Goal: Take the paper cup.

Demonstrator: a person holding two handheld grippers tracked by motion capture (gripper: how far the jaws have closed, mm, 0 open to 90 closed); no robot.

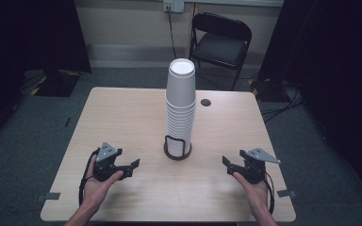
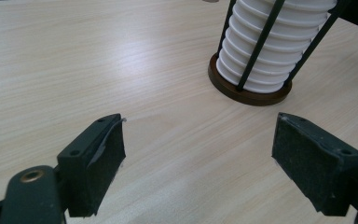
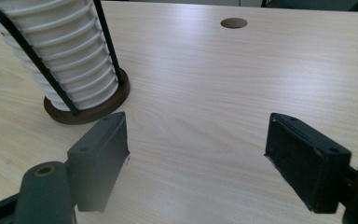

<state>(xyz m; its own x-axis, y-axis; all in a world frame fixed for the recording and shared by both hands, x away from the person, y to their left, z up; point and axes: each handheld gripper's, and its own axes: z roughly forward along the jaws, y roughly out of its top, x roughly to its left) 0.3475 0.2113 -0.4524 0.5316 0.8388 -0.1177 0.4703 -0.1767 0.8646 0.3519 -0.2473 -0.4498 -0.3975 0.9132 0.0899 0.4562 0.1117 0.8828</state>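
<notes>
With jaws spread wide and holding nothing, the left gripper (image 1: 131, 168) and right gripper (image 1: 227, 165) rest low on the pale wooden table (image 1: 122, 113), flanking a tall stack of ribbed white paper cups (image 1: 180, 106) standing upright at mid-table in a black wire holder with a round dark-brown base (image 1: 177, 151).

Tall stack of white paper cups (image 1: 180, 101) stands upright, rims down, mid-table; its foot sits in a dark wire holder (image 1: 177, 148).
</notes>
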